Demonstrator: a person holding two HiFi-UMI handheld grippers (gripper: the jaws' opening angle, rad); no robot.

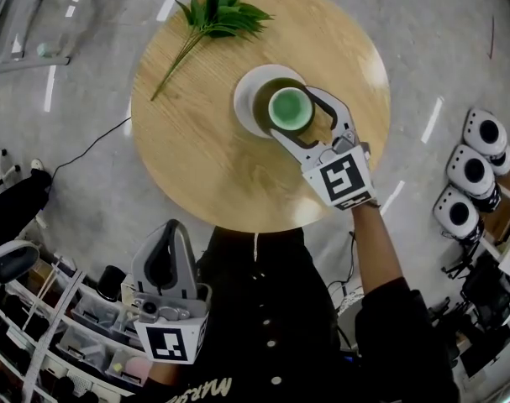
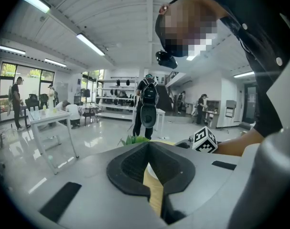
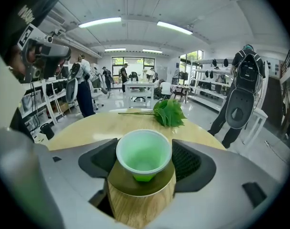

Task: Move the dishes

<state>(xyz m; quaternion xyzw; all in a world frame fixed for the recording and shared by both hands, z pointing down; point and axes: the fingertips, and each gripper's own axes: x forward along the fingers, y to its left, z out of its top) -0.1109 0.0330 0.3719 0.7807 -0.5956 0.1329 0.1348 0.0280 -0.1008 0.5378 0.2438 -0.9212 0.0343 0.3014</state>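
Green cup (image 3: 144,154) stood upright, mouth up, on a dark plate (image 1: 263,95) stacked on a white plate (image 1: 242,99), mid-table (image 1: 196,158). My right hand-held gripper (image 1: 290,112) was wide open, jaws flanking the cup, not squeezing. Left hand-held gripper (image 2: 147,144) was closed, empty, off the table.

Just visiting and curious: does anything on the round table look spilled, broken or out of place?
Nothing spilled or broken. The green cup stands upright in an olive dish; only a leafy sprig lying nearby seems odd.
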